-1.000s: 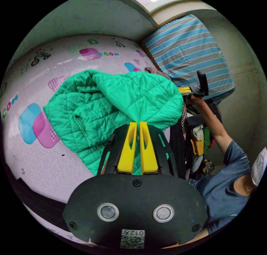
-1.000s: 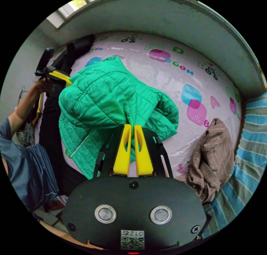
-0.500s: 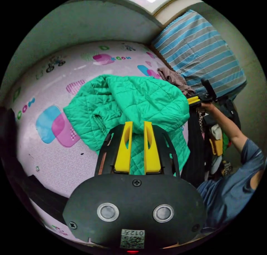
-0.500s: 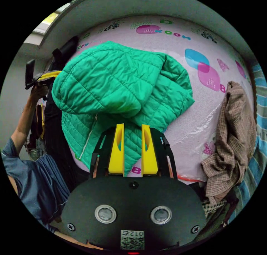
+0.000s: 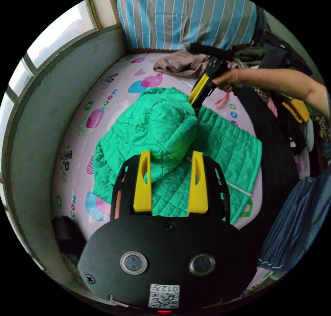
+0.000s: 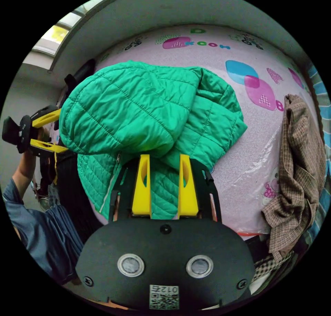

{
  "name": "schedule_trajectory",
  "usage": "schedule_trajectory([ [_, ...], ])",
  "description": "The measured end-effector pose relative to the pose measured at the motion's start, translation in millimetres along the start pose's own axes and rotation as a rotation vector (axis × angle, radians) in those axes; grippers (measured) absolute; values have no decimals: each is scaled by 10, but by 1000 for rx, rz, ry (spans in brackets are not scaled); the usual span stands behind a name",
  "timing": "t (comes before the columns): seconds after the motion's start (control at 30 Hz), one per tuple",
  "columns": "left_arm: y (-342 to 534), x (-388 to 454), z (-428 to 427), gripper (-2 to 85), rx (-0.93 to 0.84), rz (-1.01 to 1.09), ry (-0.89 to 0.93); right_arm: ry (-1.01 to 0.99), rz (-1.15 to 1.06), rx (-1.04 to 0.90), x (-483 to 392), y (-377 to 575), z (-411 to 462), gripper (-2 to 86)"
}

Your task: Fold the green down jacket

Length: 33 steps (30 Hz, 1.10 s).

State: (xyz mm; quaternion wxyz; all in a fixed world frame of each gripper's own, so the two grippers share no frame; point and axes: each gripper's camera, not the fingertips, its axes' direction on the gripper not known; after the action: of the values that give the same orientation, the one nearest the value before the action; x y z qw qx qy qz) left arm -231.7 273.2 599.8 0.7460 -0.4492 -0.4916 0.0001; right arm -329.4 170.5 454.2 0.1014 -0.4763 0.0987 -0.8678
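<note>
Green down jacket (image 5: pixel 162 129) | crumpled, hem toward person (image 5: pixel 289 212) | both grippers' jaws apart, gripping nothing

We see the green down jacket (image 5: pixel 165 140) only in part in the left gripper view: the left gripper (image 5: pixel 170 157) and its black housing cover the hem nearest the camera. In the right gripper view the right gripper (image 6: pixel 164 159) hides the jacket's (image 6: pixel 138 105) lower edge the same way, and the jacket's bulk conceals the tips of the left gripper (image 6: pixel 51 131) at the frame's left. We cannot make out the clothes heaped behind the person's arm (image 5: pixel 286 83); they are dark and jumbled. The brown checked garment (image 6: pixel 300 150) runs out past the picture's rim.
</note>
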Motion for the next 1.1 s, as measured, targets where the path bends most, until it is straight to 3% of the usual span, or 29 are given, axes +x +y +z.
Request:
schedule_trajectory([
  [0.07, -39, 18, 121, 94, -43, -6, -45, 5, -24, -9, -8, -54, 30, 35],
  [0.17, -93, -196, 87, 51, -82, -55, 29, 81, -99, -25, -55, -151, -65, 3],
  [0.37, -64, -614, -362, 31, 78, -154, 74, 244, -225, 269, -81, -198, -646, -5],
  [0.6, -16, -252, 722, 36, -141, -118, 246, 178, -98, -98, 287, 15, 164, -1],
  [0.73, 95, -542, 775, 50, -94, -269, 350, 245, 15, -133, 445, 127, 98, 3],
  [0.83, 344, -960, 561, 59, 26, -439, 477, 85, 183, -52, 744, 212, -145, 35],
  [0.93, 720, -1382, 476, 69, 105, -648, 539, -248, 381, 63, 1100, 329, -281, 75],
  [1.1, 981, -1892, 799, 104, 29, -917, 608, -529, 549, 88, 1329, 312, -93, 124],
])
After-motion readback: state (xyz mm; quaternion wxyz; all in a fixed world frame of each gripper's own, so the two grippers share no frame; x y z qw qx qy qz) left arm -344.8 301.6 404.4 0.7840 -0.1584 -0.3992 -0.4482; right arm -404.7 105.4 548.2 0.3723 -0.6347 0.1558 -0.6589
